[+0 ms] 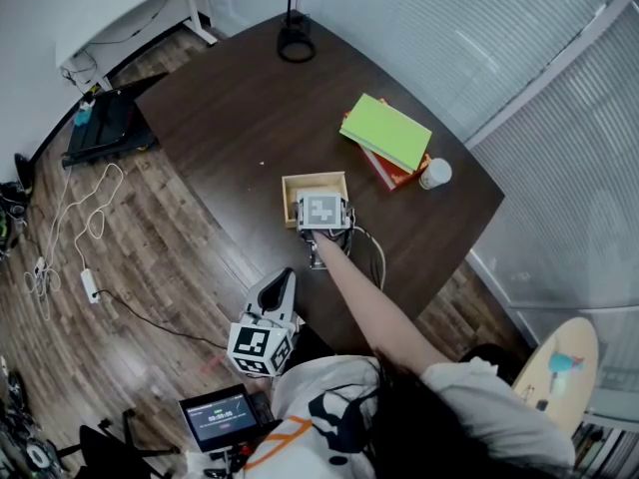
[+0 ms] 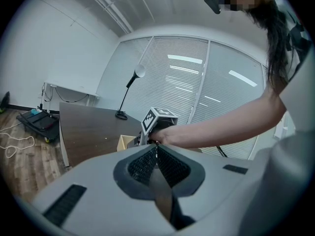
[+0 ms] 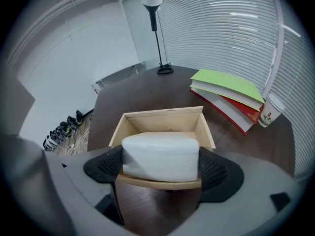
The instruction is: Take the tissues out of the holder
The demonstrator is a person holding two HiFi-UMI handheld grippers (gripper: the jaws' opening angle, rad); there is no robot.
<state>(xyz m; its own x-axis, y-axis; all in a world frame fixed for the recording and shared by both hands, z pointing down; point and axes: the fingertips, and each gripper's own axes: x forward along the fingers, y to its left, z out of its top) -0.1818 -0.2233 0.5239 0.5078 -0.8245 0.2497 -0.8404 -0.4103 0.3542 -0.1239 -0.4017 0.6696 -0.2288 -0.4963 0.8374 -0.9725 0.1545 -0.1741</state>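
An open wooden holder [image 3: 163,114] stands on the dark table [image 1: 230,98] with a white pack of tissues [image 3: 160,146] in it. My right gripper [image 3: 160,167] points steeply down at the holder, jaws wide, one black pad on each side of the pack and close against its ends; no squeeze shows. In the head view its marker cube covers the near part of the holder [image 1: 300,183]. The left gripper [image 1: 284,279] hangs off the table's near edge, away from the holder, jaws shut with nothing between them [image 2: 156,149].
A stack of books with a green cover [image 1: 387,133] and a paper cup [image 1: 435,173] lie right of the holder. A lamp base [image 1: 296,43] stands at the far end. Cables and a black case [image 1: 105,123] are on the floor at left.
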